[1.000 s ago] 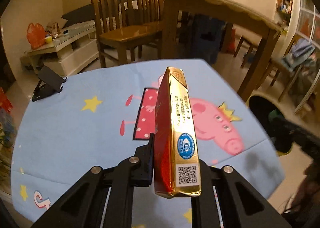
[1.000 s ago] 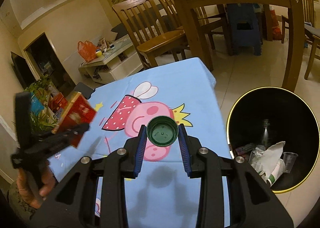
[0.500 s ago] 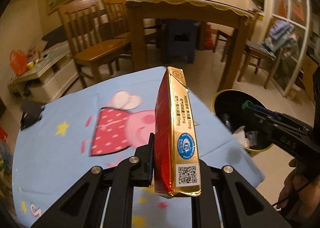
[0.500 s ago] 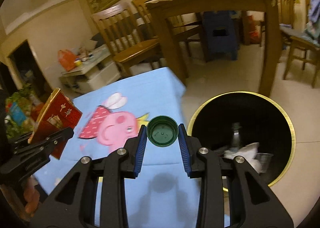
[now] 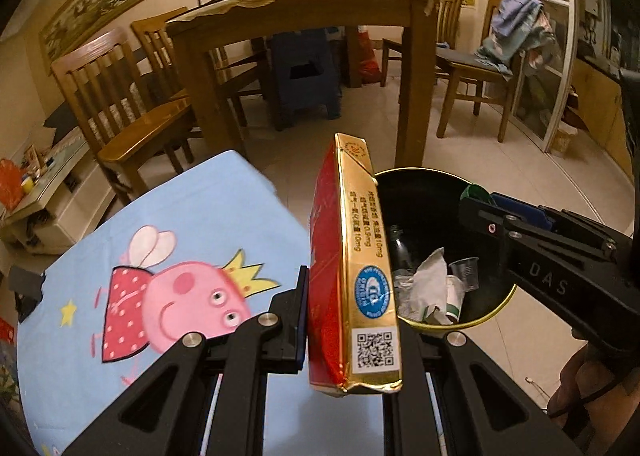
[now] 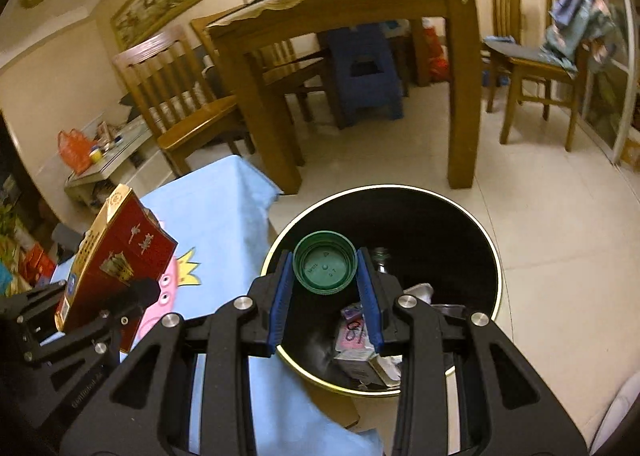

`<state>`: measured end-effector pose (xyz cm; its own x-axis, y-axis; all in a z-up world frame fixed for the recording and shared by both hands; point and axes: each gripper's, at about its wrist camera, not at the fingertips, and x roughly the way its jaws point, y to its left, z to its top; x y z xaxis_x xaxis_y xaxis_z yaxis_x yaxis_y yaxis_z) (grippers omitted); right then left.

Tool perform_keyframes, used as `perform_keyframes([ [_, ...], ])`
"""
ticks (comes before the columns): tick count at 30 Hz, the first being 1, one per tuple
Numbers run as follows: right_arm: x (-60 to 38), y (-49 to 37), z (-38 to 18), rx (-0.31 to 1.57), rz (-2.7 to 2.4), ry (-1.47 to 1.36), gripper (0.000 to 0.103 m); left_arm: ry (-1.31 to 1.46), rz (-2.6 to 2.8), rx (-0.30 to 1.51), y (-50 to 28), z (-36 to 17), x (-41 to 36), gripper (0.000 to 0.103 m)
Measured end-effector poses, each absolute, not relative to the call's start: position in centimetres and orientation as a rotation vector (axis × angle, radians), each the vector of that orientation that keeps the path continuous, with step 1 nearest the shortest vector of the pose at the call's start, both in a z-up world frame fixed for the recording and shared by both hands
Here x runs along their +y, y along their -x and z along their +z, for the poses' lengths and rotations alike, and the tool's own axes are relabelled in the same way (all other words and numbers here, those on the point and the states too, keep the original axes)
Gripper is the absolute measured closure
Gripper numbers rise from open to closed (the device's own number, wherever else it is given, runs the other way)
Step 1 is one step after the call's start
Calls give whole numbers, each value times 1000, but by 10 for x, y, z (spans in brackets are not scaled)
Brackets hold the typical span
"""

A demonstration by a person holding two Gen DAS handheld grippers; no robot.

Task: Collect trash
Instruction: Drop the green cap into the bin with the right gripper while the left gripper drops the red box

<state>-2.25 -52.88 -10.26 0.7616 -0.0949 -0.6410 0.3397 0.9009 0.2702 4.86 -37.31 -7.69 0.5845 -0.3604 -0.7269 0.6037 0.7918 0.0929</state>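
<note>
the right gripper [image 6: 325, 288] pinches a green bottle cap [image 6: 325, 267] above the open black trash bin [image 6: 486, 240], ready to drop it. the left gripper [image 5: 350, 320] clamps a red-and-gold cigarette pack [image 5: 352, 276] upright over the blue tablecloth's [image 5: 192, 207] bin-side edge.

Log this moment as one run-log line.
left gripper: shut on red-gold carton | right gripper: shut on green cap above black bin
</note>
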Motion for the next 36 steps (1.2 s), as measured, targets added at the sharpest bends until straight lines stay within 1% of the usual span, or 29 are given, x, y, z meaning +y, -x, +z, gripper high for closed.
perform_keyframes([
  [7, -550, 19, -112, 681, -247, -439, 71, -384, -603, 766, -49, -88, -401, 91],
  [9, -556, 13, -116, 703, -248, -449, 68, -389, -607, 768, -51, -88, -407, 91],
  [10, -558, 9, -121, 728, -251, -455, 61, -392, -611, 770, -52, -89, -410, 91],
  [11, -562, 6, -124, 743, -262, -463, 37, -400, -614, 771, -53, -90, -415, 90],
  [12, -566, 8, -125, 743, -301, -471, 20, -407, -614, 769, -53, -91, -417, 90],
  [13, -572, 11, -123, 724, -334, -479, 17, -413, -615, 769, -54, -92, -421, 90],
  [14, -575, 14, -121, 706, -350, -489, 16, -417, -617, 769, -55, -93, -424, 90],
  [15, -582, 20, -118, 675, -365, -512, 16, -420, -622, 765, -55, -92, -428, 85],
  [16, -586, 25, -117, 656, -381, -526, 16, -423, -627, 760, -55, -92, -432, 74],
  [17, -589, 30, -115, 636, -406, -537, 15, -428, -630, 751, -55, -90, -435, 68],
  [18, -595, 38, -112, 604, -445, -557, 11, -436, -629, 735, -55, -89, -439, 63],
  [20, -608, 54, -108, 540, -505, -603, 9, -443, -642, 721, -54, -86, -446, 62],
  [23, -626, 73, -105, 474, -557, -649, 8, -439, -653, 716, -52, -82, -450, 62],
  [27, -633, 89, -101, 426, -589, -650, 6, -436, -636, 688, -44, -76, -438, 53],
  [30, -625, 88, -99, 444, -578, -607, 6, -419, -602, 670, -38, -67, -416, 43],
  [32, -612, 79, -96, 461, -544, -559, 6, -404, -557, 651, -35, -58, -396, 40],
  [33, -600, 75, -93, 471, -525, -526, 6, -396, -523, 637, -33, -52, -380, 35],
  [34, -589, 68, -91, 488, -501, -484, 6, -392, -483, 624, -32, -47, -365, 24],
  [35, -574, 60, -88, 509, -476, -436, 6, -385, -412, 603, -30, -40, -344, 18],
  [36, -551, 50, -85, 537, -438, -372, 6, -379, -366, 585, -28, -35, -330, 8],
])
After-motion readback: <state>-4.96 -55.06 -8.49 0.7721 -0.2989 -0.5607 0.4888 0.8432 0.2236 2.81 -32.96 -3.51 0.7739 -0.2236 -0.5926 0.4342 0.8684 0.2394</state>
